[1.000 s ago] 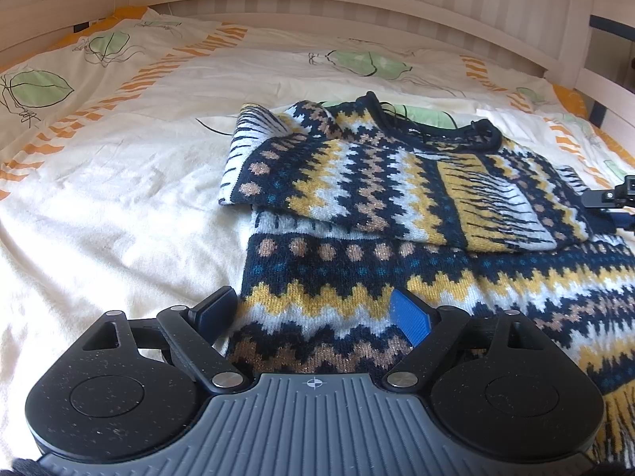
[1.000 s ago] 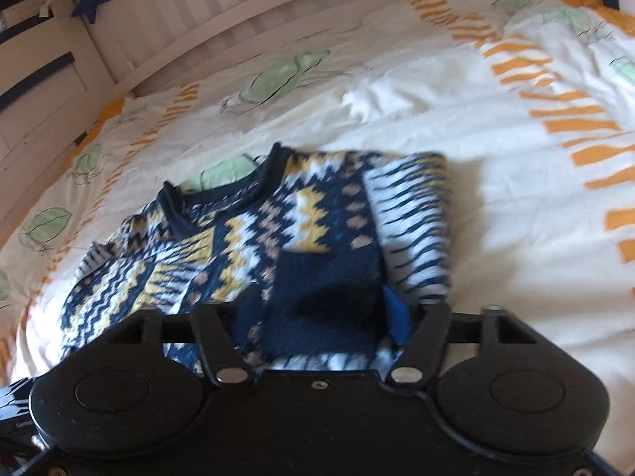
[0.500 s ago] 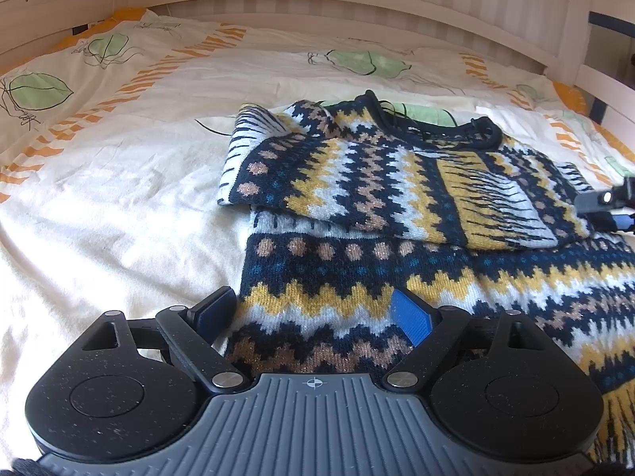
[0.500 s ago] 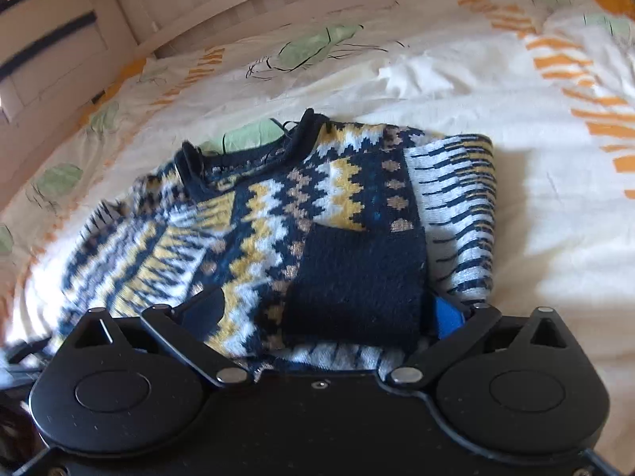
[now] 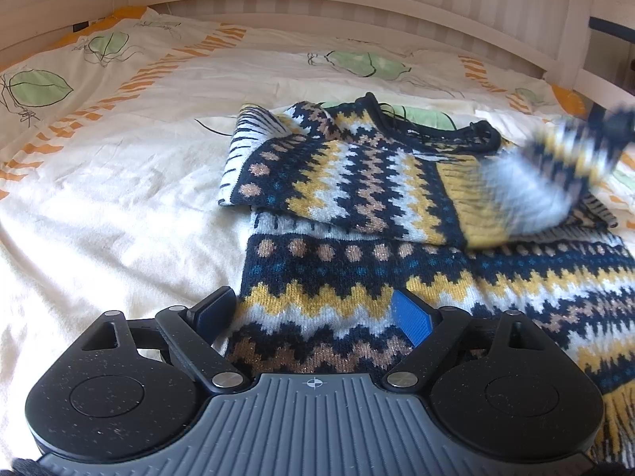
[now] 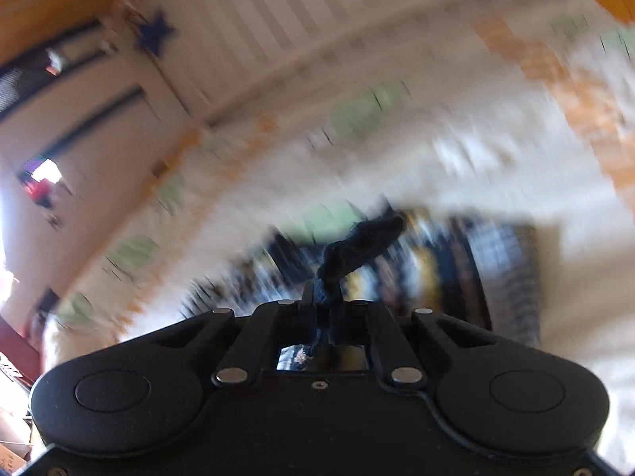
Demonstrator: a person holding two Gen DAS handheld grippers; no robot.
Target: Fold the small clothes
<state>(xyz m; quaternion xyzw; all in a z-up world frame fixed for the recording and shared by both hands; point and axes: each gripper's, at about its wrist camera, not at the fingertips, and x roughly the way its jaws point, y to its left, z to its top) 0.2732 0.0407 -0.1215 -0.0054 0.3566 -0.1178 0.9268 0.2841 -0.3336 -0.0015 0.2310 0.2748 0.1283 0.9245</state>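
Observation:
A patterned knit sweater (image 5: pixel 357 269) in navy, yellow, white and tan lies flat on the bed, its left sleeve folded across the chest. My left gripper (image 5: pixel 313 309) hovers open over the sweater's lower left part, one finger (image 5: pixel 216 305) at the edge and the blue-padded finger (image 5: pixel 412 315) over the knit. In the right wrist view my right gripper (image 6: pixel 323 301) is shut on the sweater's navy cuff (image 6: pixel 357 242), which sticks up from its jaws. The left wrist view shows that right sleeve (image 5: pixel 555 166) lifted and blurred at the far right.
A cream bedspread (image 5: pixel 119 198) with green leaves and orange stripes covers the bed. A white slatted bed rail (image 5: pixel 317 0) runs along the far side, with a rail post (image 5: pixel 571 39) at the right. A blue star (image 6: pixel 154 33) hangs on the white panelling.
My right gripper closed on the navy cuff that lay between its jaws and rose with it; its view now blurs and tilts up. The sleeve lifted off the sweater. My left gripper stayed still.

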